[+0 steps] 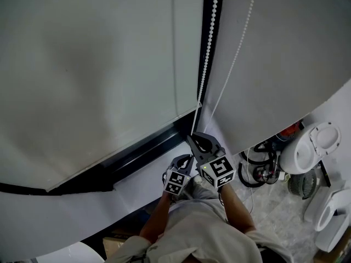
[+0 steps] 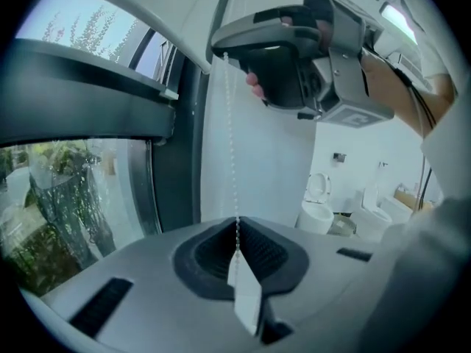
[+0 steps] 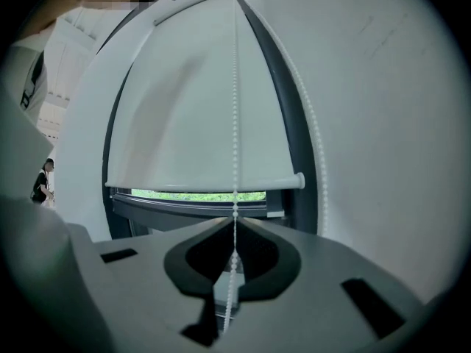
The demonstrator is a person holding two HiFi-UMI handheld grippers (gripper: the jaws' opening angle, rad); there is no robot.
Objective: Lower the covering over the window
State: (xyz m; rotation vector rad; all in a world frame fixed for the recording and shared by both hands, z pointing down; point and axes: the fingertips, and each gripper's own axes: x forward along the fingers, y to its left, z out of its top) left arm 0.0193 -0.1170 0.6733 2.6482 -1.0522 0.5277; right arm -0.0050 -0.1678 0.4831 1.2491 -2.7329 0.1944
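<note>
Left gripper: jaws pressed together, thin white beaded pull cord pinched at tips. Right gripper: same cord pinched, directly above left jaws. White fabric roller blind beyond right jaws, judged nearly lowered. Risks: beads slipped through pads; cord overstrained if blind is bottomed out.

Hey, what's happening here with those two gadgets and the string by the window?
A person is working a roller blind by its bead chain, using a handheld gripper in each hand. The right gripper and the left gripper are both shut on the same strand, the right one higher up. The blind hangs most of the way down; only a thin strip of window shows beneath it.
</note>
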